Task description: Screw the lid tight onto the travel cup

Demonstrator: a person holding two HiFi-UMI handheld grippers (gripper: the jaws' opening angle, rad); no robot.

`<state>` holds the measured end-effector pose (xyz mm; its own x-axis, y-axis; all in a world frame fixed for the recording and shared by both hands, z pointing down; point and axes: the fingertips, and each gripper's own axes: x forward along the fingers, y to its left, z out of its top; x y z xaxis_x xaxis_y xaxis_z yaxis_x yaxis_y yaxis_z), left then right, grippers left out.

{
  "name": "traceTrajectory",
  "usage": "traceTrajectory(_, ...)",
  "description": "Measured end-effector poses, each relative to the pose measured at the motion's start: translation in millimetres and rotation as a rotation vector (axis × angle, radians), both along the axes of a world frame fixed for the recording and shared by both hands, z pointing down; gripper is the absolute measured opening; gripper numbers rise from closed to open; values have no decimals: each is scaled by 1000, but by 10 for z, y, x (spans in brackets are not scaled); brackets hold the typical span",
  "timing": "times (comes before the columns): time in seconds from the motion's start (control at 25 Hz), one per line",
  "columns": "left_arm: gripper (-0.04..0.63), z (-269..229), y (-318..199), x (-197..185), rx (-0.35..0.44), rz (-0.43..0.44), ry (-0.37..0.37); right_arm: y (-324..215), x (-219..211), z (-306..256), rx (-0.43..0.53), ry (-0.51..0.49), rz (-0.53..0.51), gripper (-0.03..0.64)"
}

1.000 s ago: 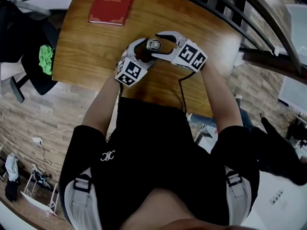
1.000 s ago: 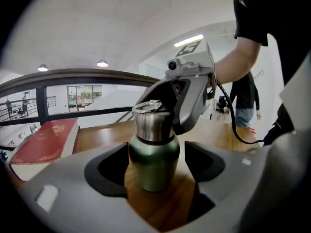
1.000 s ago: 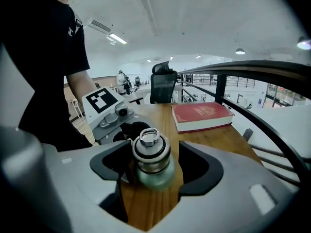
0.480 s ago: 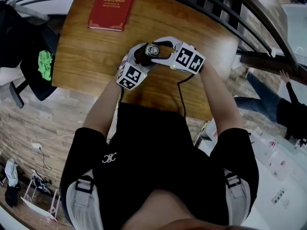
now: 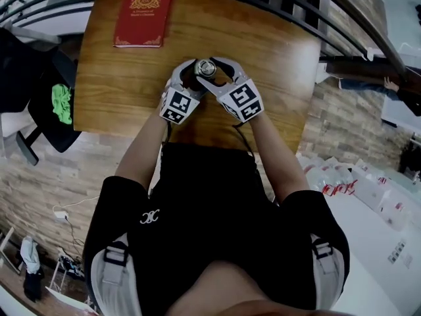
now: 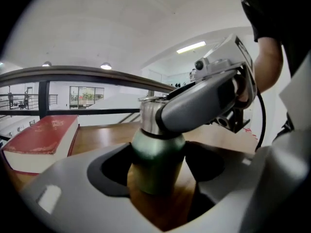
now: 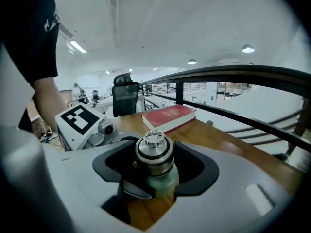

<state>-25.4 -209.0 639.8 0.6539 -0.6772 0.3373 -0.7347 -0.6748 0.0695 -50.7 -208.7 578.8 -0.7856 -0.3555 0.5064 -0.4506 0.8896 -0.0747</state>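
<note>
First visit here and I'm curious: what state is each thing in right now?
Travel cup: upright on the table.
Lid: on the cup's mouth; tightness can't be seen.
Left tool: shut on the cup's body.
Right tool: jaws just closed in, now gripping the lid.
Red book: shut, lying flat.

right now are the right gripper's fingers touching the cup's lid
Touching. In the right gripper view the right gripper, whose jaws have just been closing, has the lid between its fingers, both pressed against its sides with no gap.
</note>
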Motion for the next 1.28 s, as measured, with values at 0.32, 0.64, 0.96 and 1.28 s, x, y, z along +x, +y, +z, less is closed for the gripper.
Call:
traceTrajectory(0.32, 394, 2, -3, 32, -14, 61, -1, -50, 64, -20, 20, -26, 276, 264)
traceTrajectory(0.64, 394, 4, 21, 47, -22, 129, 0, 95, 155, -80, -6, 57, 15, 268)
traceTrajectory(0.96, 394, -15, 24, 71, -20, 240, -17, 47, 119, -80, 47, 424, -601, 285)
traceTrajectory(1.28, 394, 16, 55, 97, -41, 367, -76, 245, 62, 101, 80, 768, -1076, 285)
